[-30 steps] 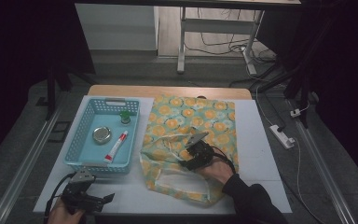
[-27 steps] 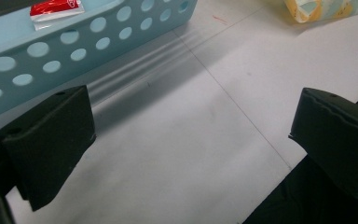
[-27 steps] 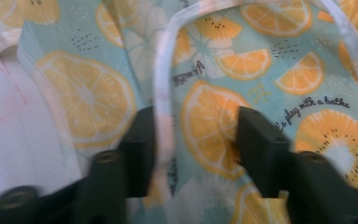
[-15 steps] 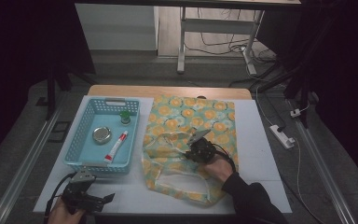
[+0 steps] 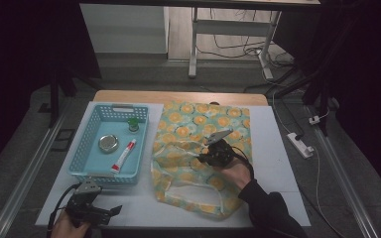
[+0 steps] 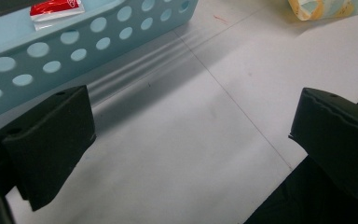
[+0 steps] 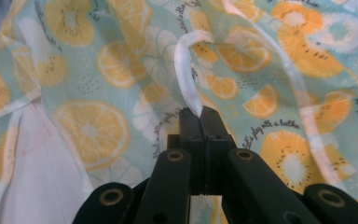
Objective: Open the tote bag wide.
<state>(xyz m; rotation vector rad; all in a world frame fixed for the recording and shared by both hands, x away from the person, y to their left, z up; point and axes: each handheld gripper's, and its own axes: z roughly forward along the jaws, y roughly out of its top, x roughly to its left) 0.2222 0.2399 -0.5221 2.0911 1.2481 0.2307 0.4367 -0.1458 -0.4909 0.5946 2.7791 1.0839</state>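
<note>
A fabric bag point(image 5: 198, 119) printed with orange slices lies flat on the white table point(image 5: 273, 148), its mouth toward the near edge. My right gripper point(image 5: 206, 156) is over the bag's middle, shut on a white strap point(image 7: 186, 70) of the bag point(image 7: 88, 126). In the right gripper view the strap runs up out of the closed jaws of that gripper point(image 7: 200, 112), and the cloth around it is puckered. My left gripper point(image 5: 113, 211) rests at the near left of the table, open, with bare table between its pads point(image 6: 51, 135).
A light blue basket point(image 5: 87, 144) stands left of the bag, holding a round tin point(image 5: 108, 144), a red and white tube point(image 5: 124, 154) and a small green-capped item point(image 5: 133, 124). The basket's perforated wall point(image 6: 74, 51) is just ahead of the left gripper. A power strip point(image 5: 300, 144) lies off the table's right edge.
The right gripper's jaws closed on the bag's strap, then rose a little, pulling the cloth up into folds. The left gripper has stayed put.
</note>
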